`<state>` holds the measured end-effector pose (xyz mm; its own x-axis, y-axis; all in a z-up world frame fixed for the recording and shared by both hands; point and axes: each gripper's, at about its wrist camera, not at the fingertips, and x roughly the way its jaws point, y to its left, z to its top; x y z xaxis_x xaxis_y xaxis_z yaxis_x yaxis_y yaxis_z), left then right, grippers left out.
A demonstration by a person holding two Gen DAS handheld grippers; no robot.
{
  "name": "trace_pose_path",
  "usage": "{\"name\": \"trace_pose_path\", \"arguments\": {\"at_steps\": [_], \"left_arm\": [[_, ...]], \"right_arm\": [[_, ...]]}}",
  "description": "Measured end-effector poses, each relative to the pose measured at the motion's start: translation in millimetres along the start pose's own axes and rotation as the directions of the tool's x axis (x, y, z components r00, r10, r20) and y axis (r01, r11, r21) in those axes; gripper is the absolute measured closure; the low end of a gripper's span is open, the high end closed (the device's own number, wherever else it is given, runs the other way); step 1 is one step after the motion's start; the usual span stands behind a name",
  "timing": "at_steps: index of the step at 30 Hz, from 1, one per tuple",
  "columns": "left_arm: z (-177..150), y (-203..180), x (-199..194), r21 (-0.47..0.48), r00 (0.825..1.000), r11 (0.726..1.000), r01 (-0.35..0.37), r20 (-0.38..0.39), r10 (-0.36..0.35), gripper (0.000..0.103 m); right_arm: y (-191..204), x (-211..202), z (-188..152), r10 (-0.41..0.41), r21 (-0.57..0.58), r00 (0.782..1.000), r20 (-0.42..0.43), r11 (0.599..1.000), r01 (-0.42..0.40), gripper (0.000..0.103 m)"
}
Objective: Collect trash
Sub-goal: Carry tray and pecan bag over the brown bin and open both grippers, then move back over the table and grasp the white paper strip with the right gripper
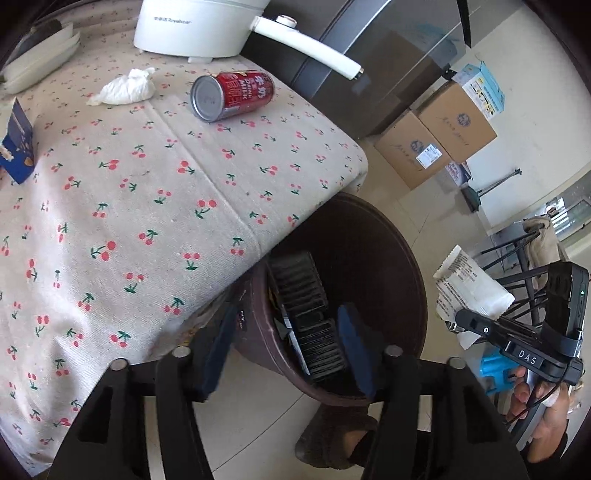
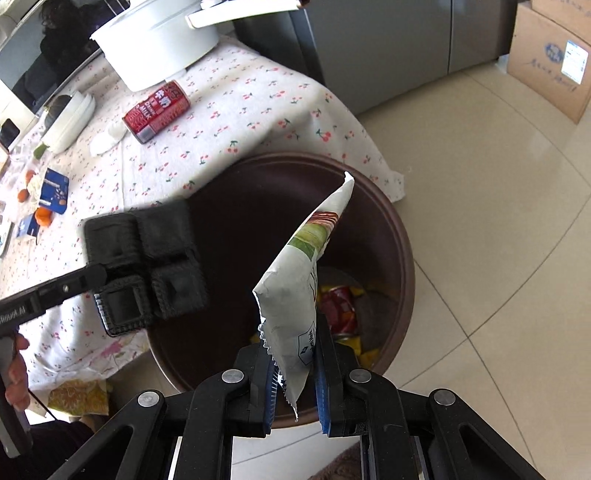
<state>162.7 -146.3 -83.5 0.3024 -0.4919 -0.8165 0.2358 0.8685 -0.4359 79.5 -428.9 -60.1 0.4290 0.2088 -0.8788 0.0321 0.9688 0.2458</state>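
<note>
A: What can you read near the bin [image 2: 402, 258]?

B: "Milk" on the red can [image 1: 233, 96] lying on the bench [image 1: 122, 206] beyond it; "Royalstar" on the white cooker [image 1: 195, 26] behind.

A: The hand-held grippers?

B: The right [image 2: 295, 373] pinches a white wrapper [image 2: 295, 295] over the bin. The left [image 1: 288, 350] stands released above a black tray [image 1: 306, 314] at the bin's mouth.

Place: a home kitchen or dining corner is shown.
Tabletop [image 1: 155, 206]: covered by a cherry-print cloth.
Cooking gear: a white electric pot [image 1: 199, 26] with a long handle is set at the far edge.
Appliance: a grey refrigerator [image 1: 373, 70] is seen behind the table.
Floor [image 2: 498, 221]: laid with pale glossy tiles.
Storage: cardboard boxes [image 1: 436, 136] are stacked against the wall.
Waste: a brown bin [image 2: 391, 236] is placed beside the table.
</note>
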Motion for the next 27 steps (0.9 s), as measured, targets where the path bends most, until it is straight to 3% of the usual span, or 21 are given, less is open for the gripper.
{"name": "trace_pose_path", "arguments": {"at_steps": [4,15,16,19,27], "left_arm": [[3.2,10.2,-13.7,-0.012,0.999,0.999,-0.033,0.024,0.033,0.017],[0.0,47.0,-54.5,-0.074,0.995,0.995,-0.067,0.075,0.073,0.003],[-0.9,50.3,-58.5,-0.079,0.994,0.995,-0.068,0.079,0.075,0.003],[-4.0,58.9,-69.9,-0.088,0.992,0.993,-0.078,0.088,0.086,0.001],[-10.2,85.3,-101.8,-0.107,0.981,0.985,-0.134,0.128,0.147,0.0]], "right_arm": [[3.0,0.4,-1.2,0.003,-0.006,1.0,0.0,1.0,-0.003,0.087],[18.7,12.8,4.0,-0.016,-0.015,1.0,-0.021,1.0,0.015,0.085],[19.0,13.9,5.1,-0.021,-0.005,1.0,-0.022,1.0,0.021,0.082],[18.6,17.1,9.1,-0.027,0.042,0.999,-0.024,0.999,0.028,0.05],[36.3,17.7,18.4,-0.028,0.05,1.0,-0.005,0.998,0.028,0.034]]}}
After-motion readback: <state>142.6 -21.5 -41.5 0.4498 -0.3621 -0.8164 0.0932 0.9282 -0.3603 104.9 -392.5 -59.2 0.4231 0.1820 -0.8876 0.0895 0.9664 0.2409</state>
